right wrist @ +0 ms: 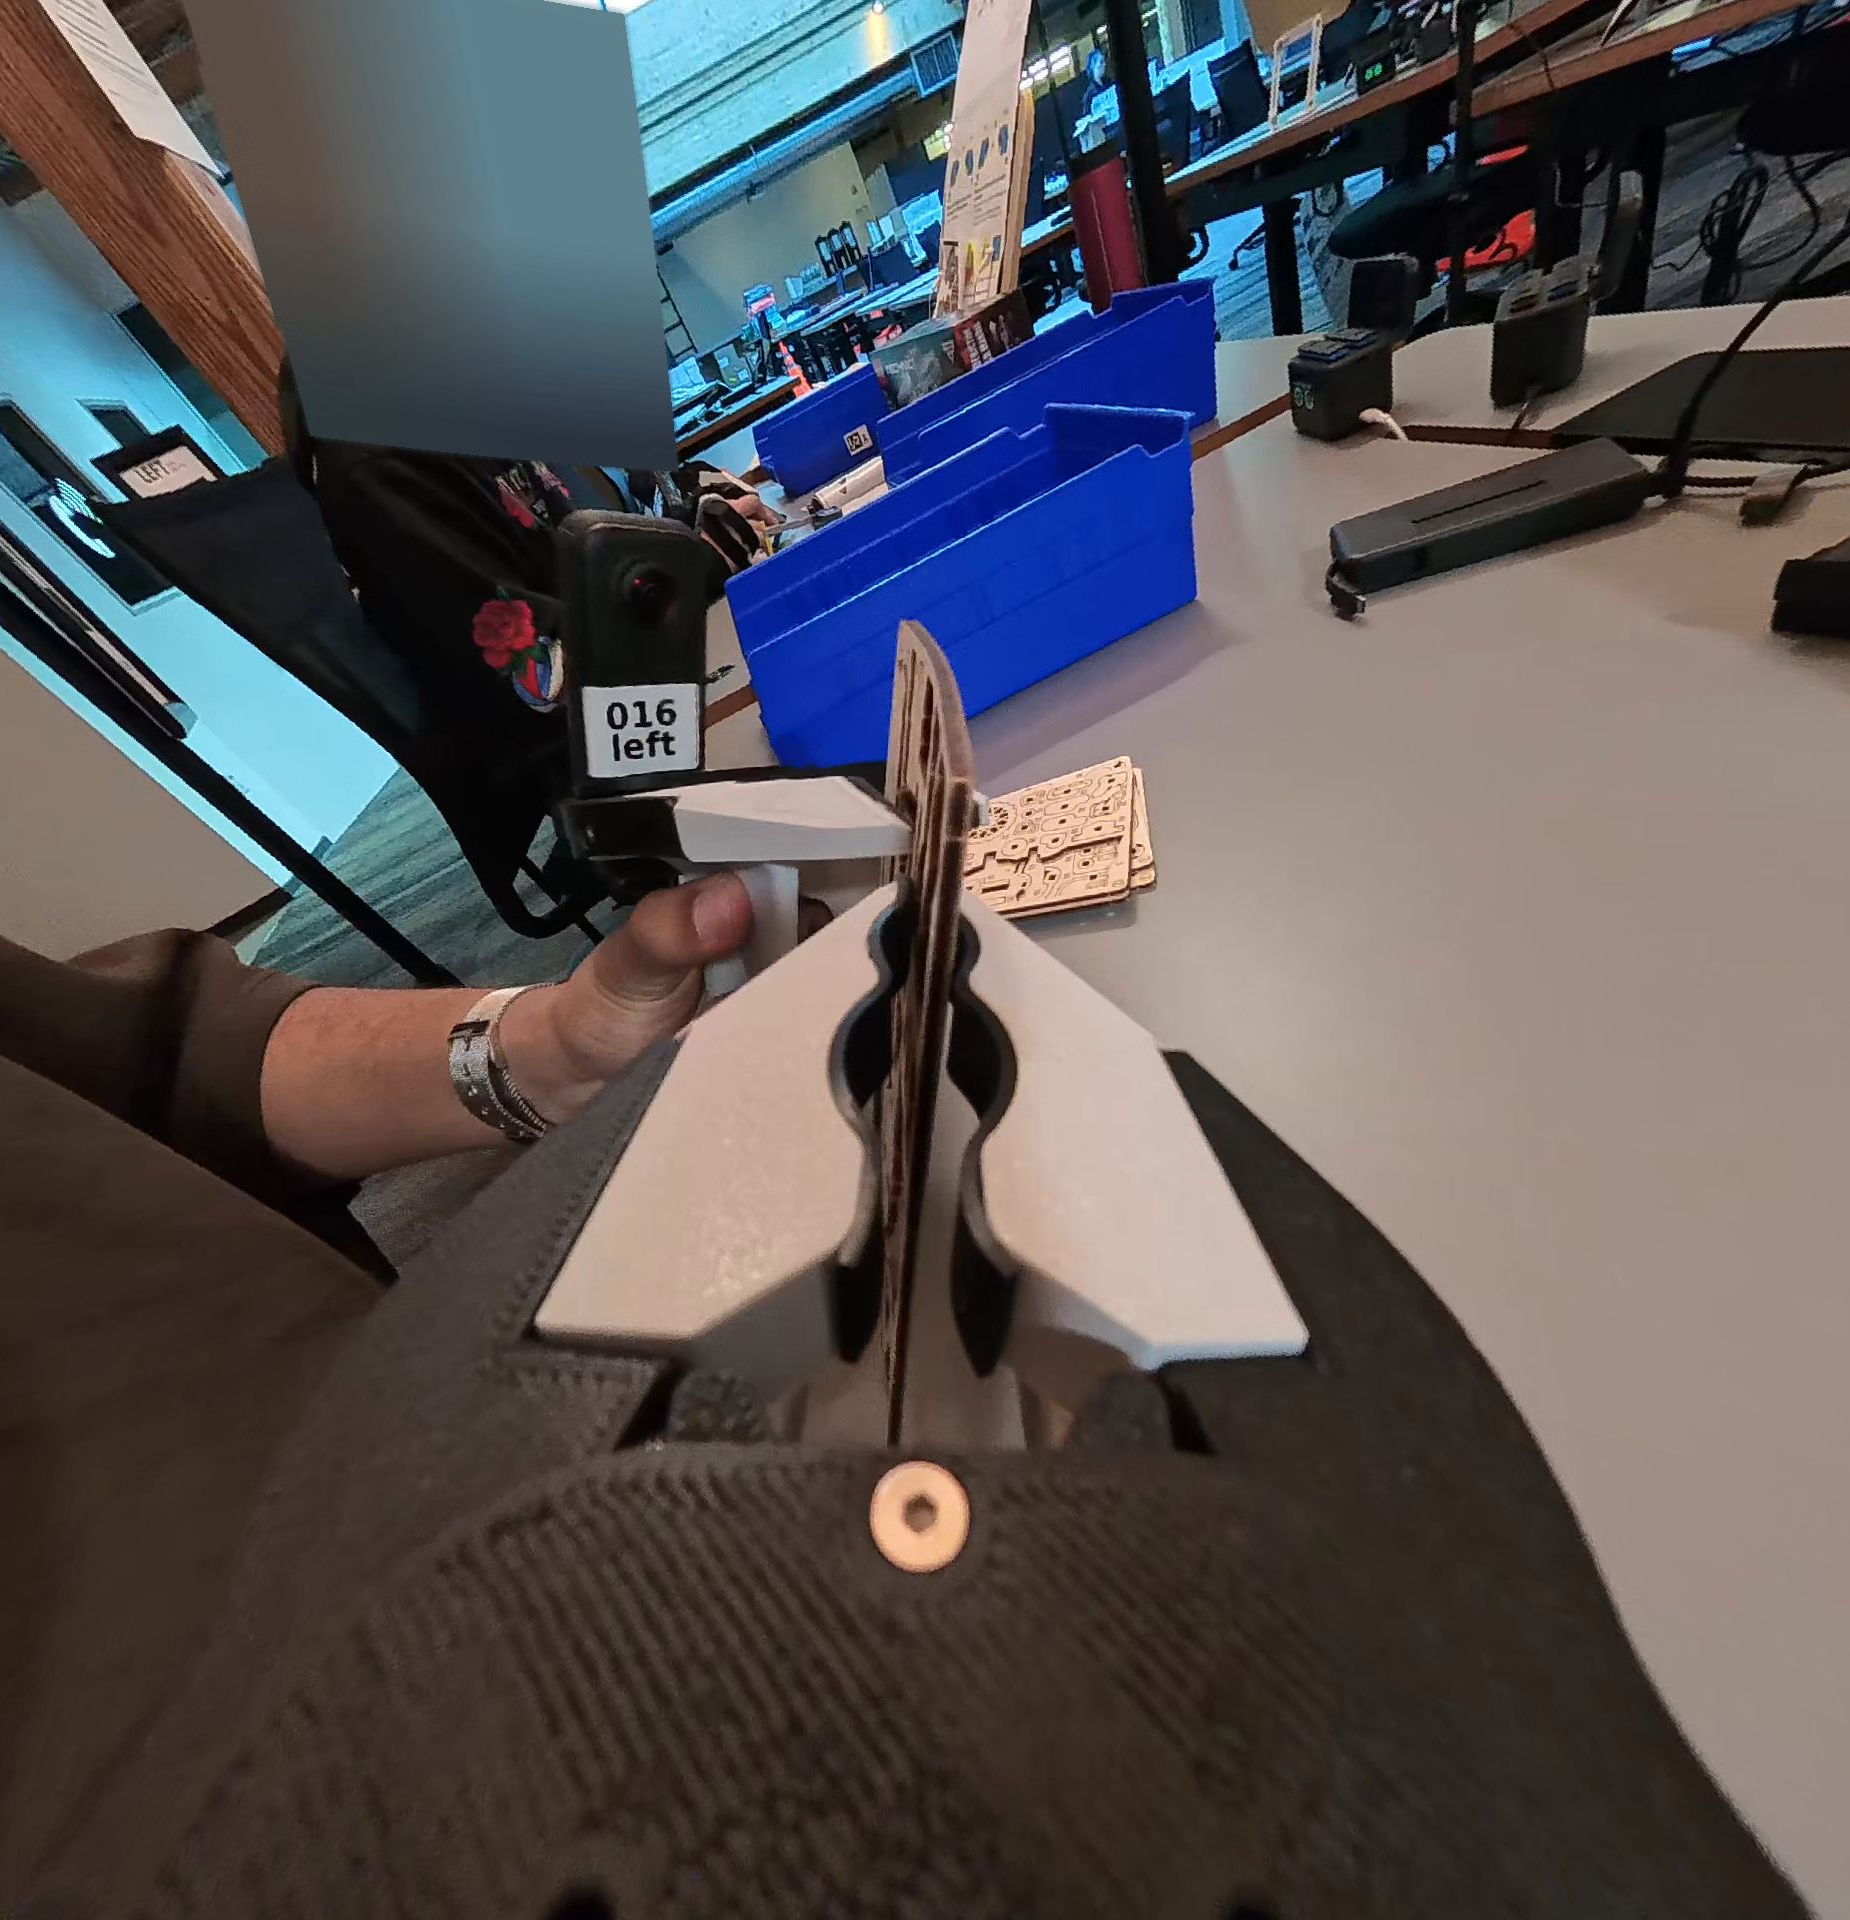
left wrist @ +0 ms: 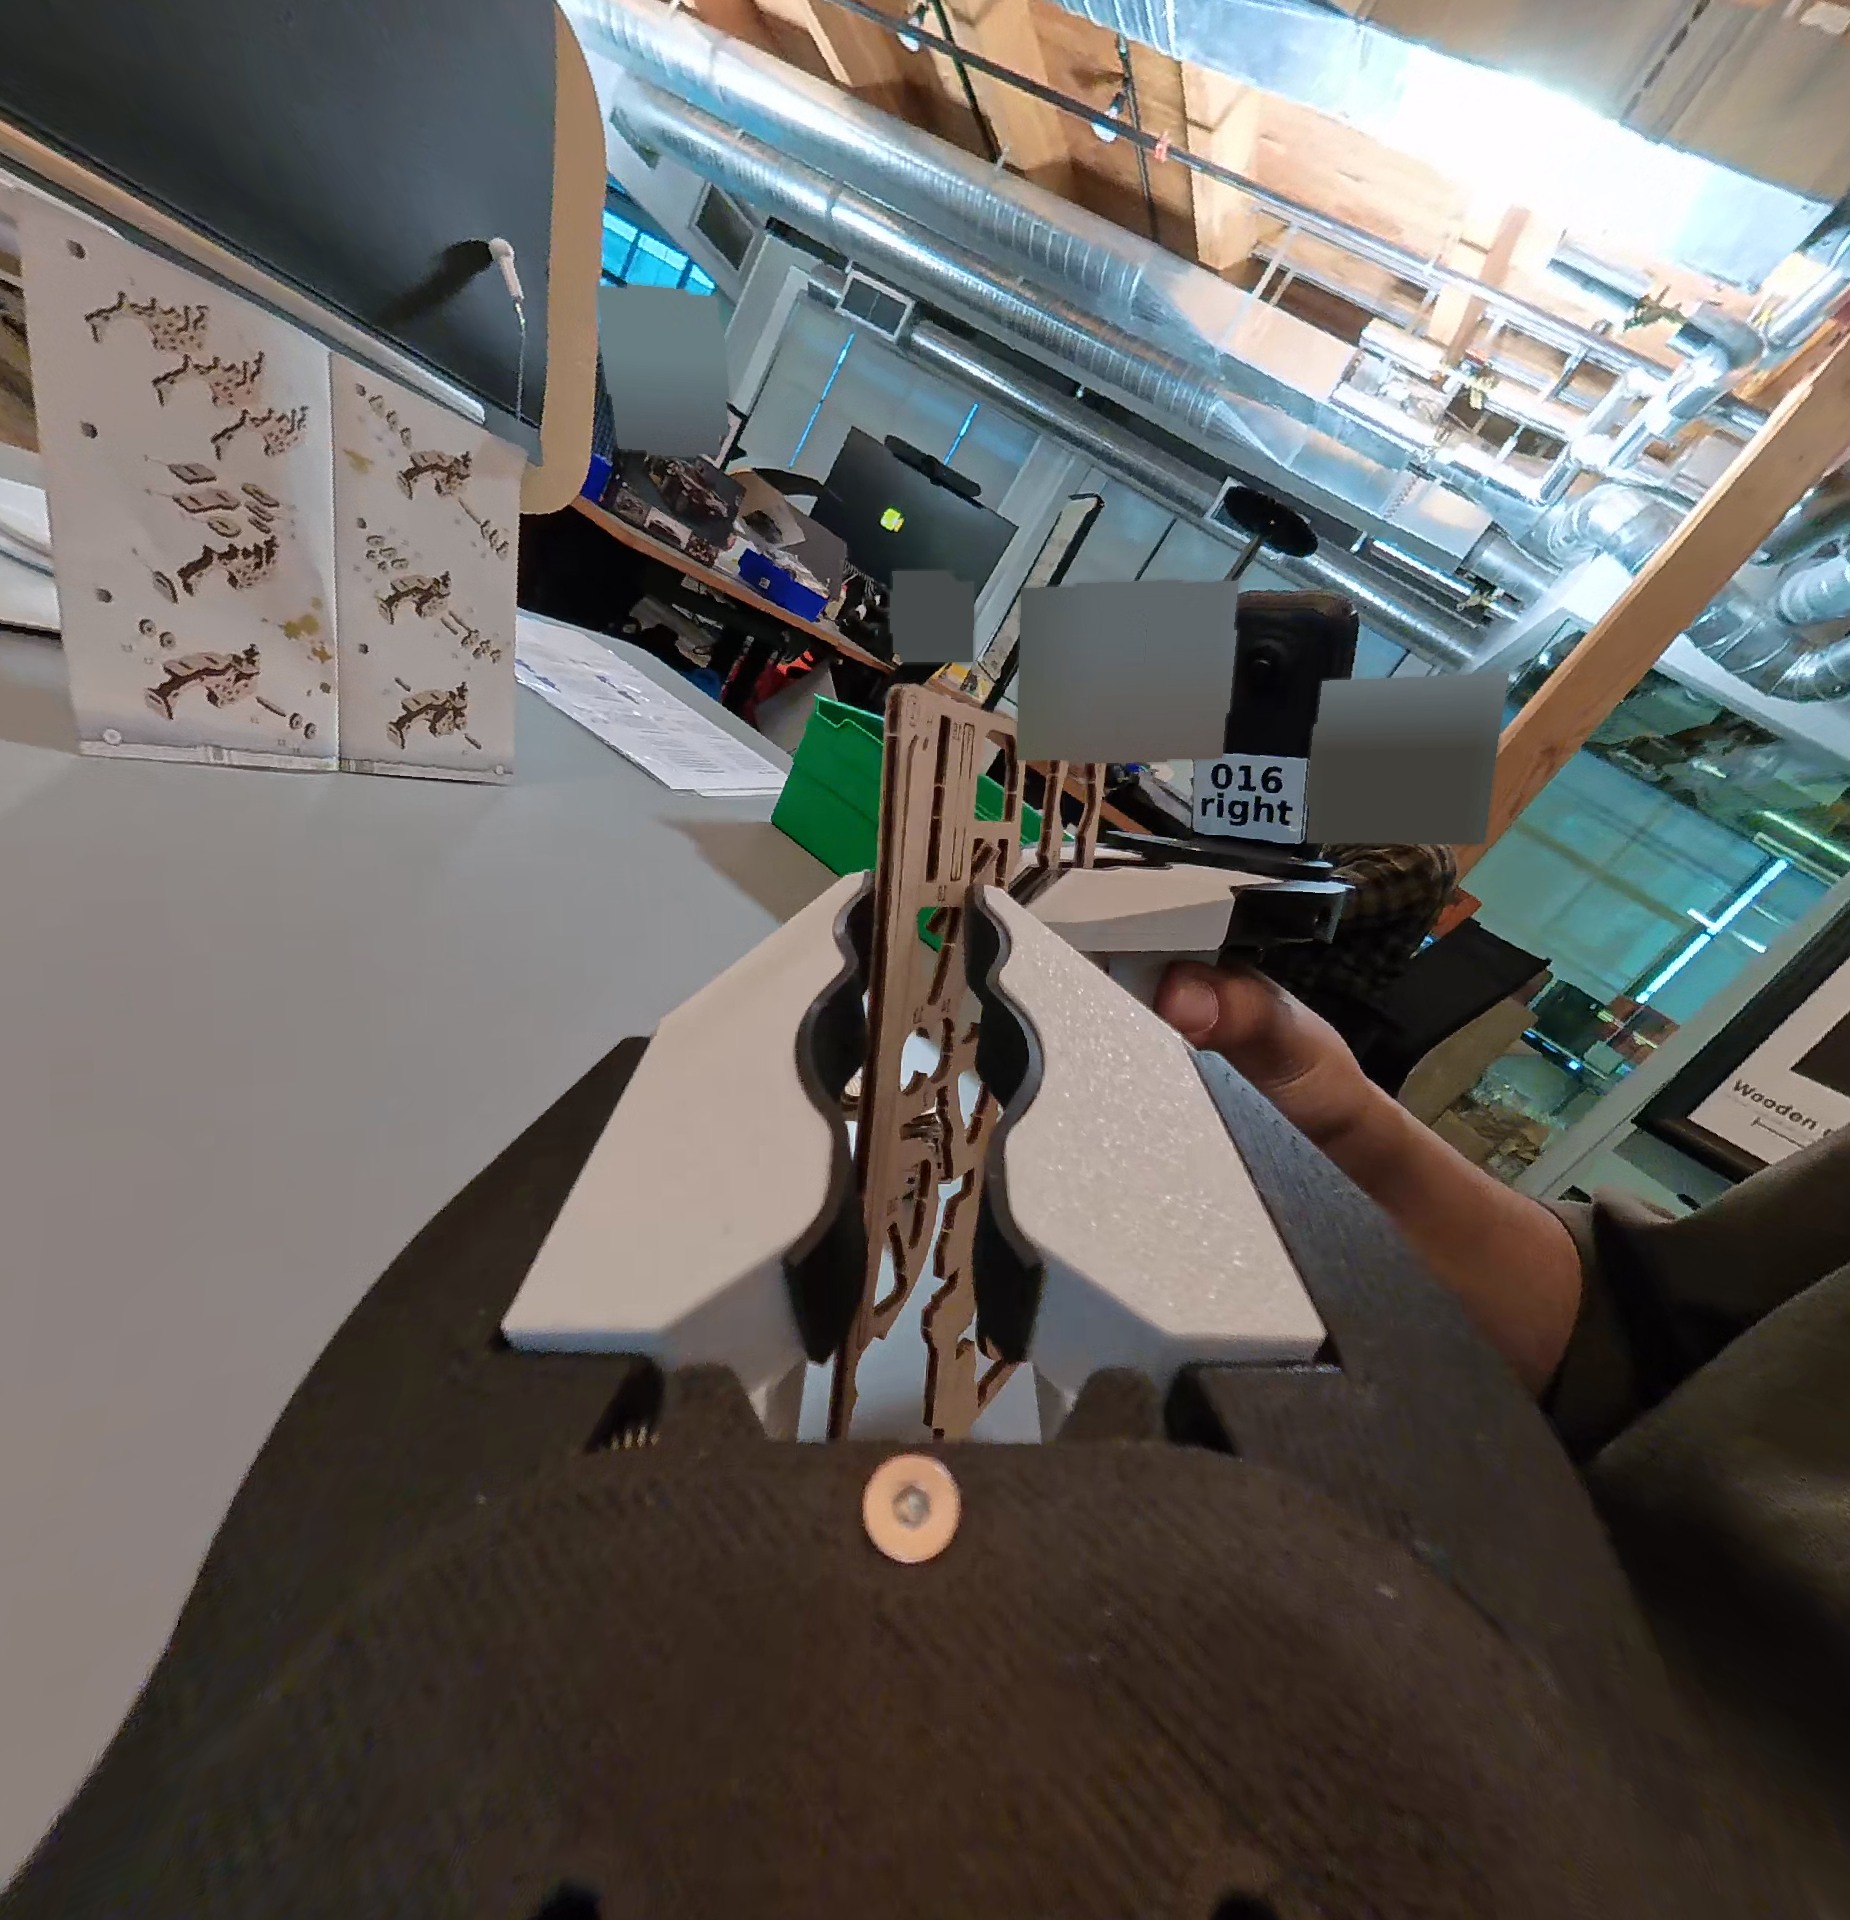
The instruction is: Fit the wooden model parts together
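My left gripper [left wrist: 926, 899] is shut on a thin laser-cut wooden sheet [left wrist: 916, 1049] that stands on edge between its fingers and rises past the tips. My right gripper [right wrist: 926, 925] is shut the same way on a wooden sheet [right wrist: 926, 748], seen edge-on. Both are held above the grey table [right wrist: 1420, 935]. The two grippers meet nearly at right angles. The right gripper shows in the left wrist view [left wrist: 1139, 899] with wooden strips rising at its tips. The left gripper shows in the right wrist view [right wrist: 895, 826] touching the sheet. I cannot tell if it is one sheet or two.
A stack of uncut wooden sheets [right wrist: 1056, 842] lies on the table behind the grippers. Blue bins [right wrist: 962, 582] stand beyond it, and black devices with cables [right wrist: 1482, 509] at far right. An instruction sheet [left wrist: 277, 520] stands at left. A green bin [left wrist: 848, 790] is behind. Left and right tips are no more than a few centimetres apart.
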A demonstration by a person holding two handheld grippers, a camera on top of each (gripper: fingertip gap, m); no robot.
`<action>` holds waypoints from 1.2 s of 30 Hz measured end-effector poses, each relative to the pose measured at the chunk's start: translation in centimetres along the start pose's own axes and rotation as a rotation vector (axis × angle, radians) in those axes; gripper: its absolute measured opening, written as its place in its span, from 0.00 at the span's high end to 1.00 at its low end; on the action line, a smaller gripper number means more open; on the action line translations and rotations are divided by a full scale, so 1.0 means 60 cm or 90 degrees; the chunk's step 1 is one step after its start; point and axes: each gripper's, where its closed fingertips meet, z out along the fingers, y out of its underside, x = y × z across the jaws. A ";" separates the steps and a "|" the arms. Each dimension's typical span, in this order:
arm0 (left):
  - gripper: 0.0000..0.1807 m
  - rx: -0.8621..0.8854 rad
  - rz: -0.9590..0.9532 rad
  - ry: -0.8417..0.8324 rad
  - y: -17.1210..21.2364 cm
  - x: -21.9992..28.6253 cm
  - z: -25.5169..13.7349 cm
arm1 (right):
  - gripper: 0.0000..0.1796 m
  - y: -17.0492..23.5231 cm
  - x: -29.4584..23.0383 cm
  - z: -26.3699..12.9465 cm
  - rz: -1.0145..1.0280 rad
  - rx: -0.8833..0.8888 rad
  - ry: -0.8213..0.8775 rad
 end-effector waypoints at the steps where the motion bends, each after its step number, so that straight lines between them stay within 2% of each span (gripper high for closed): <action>1: 0.94 -0.003 0.002 -0.004 0.001 -0.001 0.000 | 0.99 0.001 0.001 0.000 0.003 0.001 0.000; 20: 0.89 -0.012 -0.096 0.058 0.013 0.000 0.003 | 0.99 -0.019 0.009 -0.013 0.069 0.059 -0.030; 29: 1.00 -0.029 -0.147 0.141 0.012 0.022 0.003 | 0.98 -0.018 0.005 -0.012 0.135 0.069 -0.085; 33: 1.00 0.009 -0.153 0.119 0.001 0.012 -0.002 | 0.89 -0.031 0.026 -0.024 0.110 0.097 -0.040; 36: 1.00 0.024 -0.199 0.104 -0.007 -0.011 -0.010 | 0.83 -0.051 0.052 -0.045 0.010 0.119 0.057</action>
